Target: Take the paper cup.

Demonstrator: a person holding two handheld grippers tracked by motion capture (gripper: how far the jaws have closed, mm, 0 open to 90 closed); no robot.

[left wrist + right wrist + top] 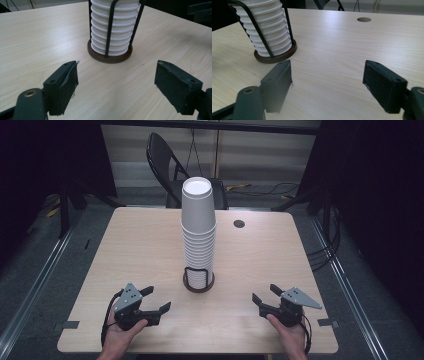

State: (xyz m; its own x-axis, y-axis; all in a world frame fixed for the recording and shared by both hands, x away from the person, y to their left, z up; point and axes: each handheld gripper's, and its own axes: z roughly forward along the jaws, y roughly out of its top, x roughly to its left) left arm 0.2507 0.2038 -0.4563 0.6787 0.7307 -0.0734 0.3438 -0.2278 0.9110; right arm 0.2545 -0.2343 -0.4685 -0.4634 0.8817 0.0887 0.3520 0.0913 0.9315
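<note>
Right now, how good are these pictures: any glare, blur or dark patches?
High view: the room around the table is nearly black, and the lit top of the cup stack is washed out white. Left gripper view: soft glare streaks the wood left of the holder, and the near jaws look slightly soft. Right gripper view: the left-hand jaw is blurred, and pale sheen lies across the far tabletop.

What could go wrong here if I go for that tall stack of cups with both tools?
1. The cup stack rises far above its holder, whose wire arms guard only the lowest cups, so a sideways nudge could topple it.
2. The cups are nested tightly; pulling the top one may lift several.
3. The left tool and right tool both stand open near the holder; a jaw might catch a wire and drag the base.
</note>
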